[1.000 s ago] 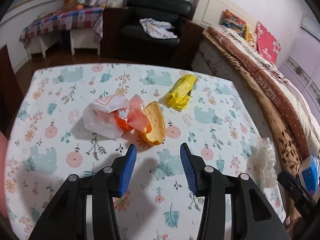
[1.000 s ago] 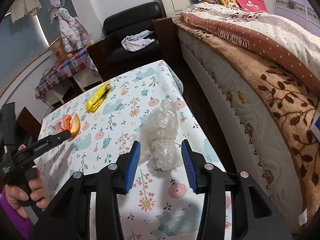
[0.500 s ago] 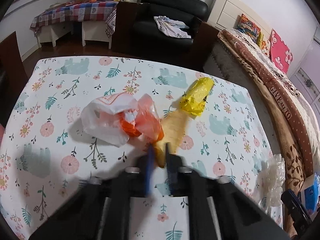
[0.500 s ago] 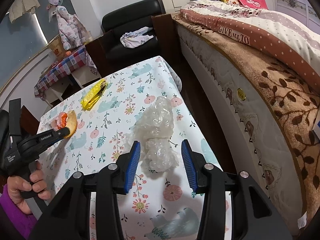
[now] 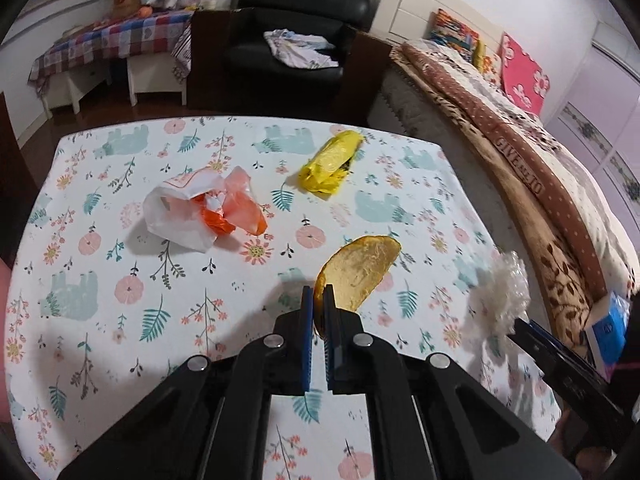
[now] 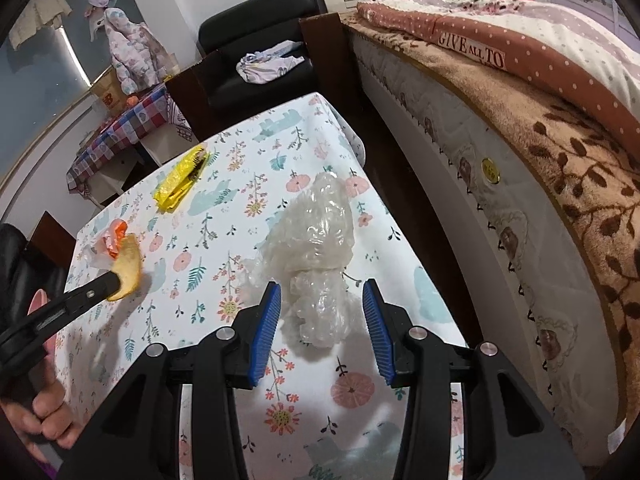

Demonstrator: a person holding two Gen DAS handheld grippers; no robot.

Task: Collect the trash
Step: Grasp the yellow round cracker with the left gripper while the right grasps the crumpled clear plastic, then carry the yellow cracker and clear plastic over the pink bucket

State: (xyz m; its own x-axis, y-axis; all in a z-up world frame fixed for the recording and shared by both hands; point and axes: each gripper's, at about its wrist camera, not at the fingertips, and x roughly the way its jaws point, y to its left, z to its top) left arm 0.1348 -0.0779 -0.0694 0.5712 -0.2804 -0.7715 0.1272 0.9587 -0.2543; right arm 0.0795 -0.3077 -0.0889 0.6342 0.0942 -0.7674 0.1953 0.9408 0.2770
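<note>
Slippage is the likeliest fault: the curved yellow peel [image 5: 362,270] is pinched only at its near edge by the left gripper [image 5: 318,312], whose jaws are nearly closed on it, and could twist out. Beside the peel, toward the bed [image 6: 520,128], the right gripper [image 6: 322,312] is held wide open astride a crinkled clear plastic wad [image 6: 316,240] and grips nothing; so springy a bundle may squirm free when squeezed. Beyond the peel, a crumpled white-and-orange bag [image 5: 200,212] is seen on the patterned tablecloth [image 5: 120,320], and farther off a glossy yellow wrapper [image 5: 330,160].
</note>
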